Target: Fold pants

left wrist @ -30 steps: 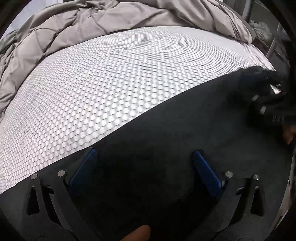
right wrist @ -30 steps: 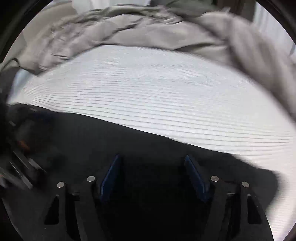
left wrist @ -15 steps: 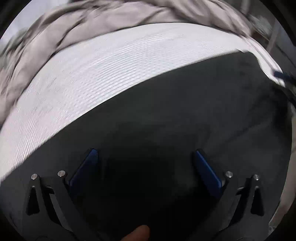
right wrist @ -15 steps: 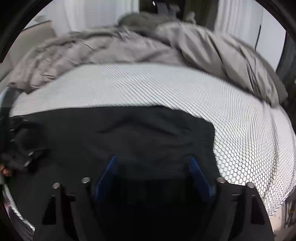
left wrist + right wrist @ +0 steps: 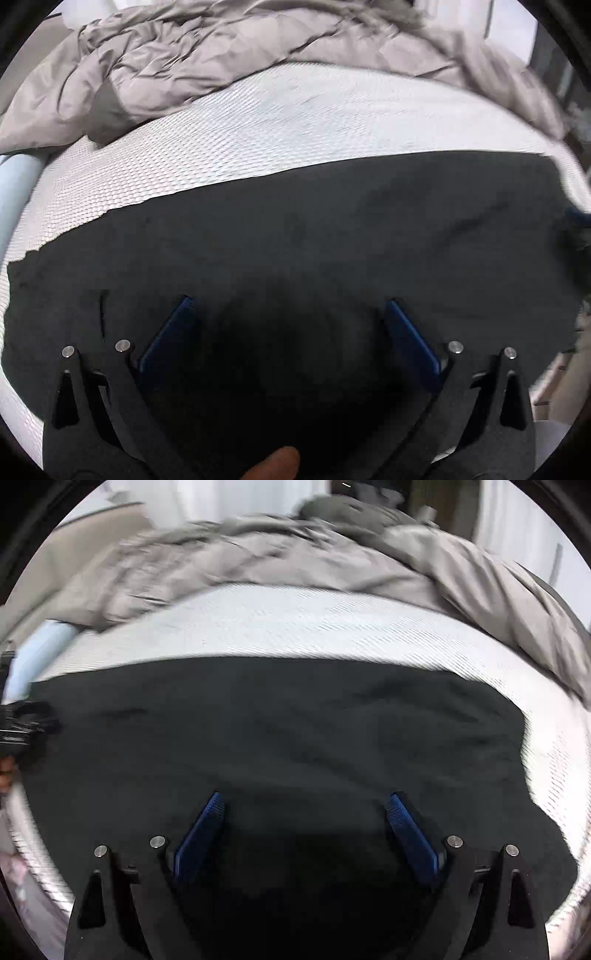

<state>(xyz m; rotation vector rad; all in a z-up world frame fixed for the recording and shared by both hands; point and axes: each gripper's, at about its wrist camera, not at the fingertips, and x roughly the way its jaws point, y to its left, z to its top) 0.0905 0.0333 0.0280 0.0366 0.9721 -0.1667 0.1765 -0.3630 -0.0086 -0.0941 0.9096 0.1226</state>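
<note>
black soft-cloth pants [image 5: 332, 240] flat on white honeycomb mattress [image 5: 258, 122], near edge | left gripper [image 5: 284, 310], right gripper [image 5: 306, 805] wide, empty; right's jaws just opened | I judge: limp, light; pinch far hem

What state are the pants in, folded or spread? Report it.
Lying flat on the mattress; the black pants form one broad dark patch. Cannot tell if already folded over once.

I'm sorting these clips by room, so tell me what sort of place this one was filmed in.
Most likely a bedroom. The black pants lie spread on a bed whose white honeycomb-patterned mattress cover fills the middle of both views, a rumpled grey duvet is pushed to its far side, and pale curtains hang behind.
</note>
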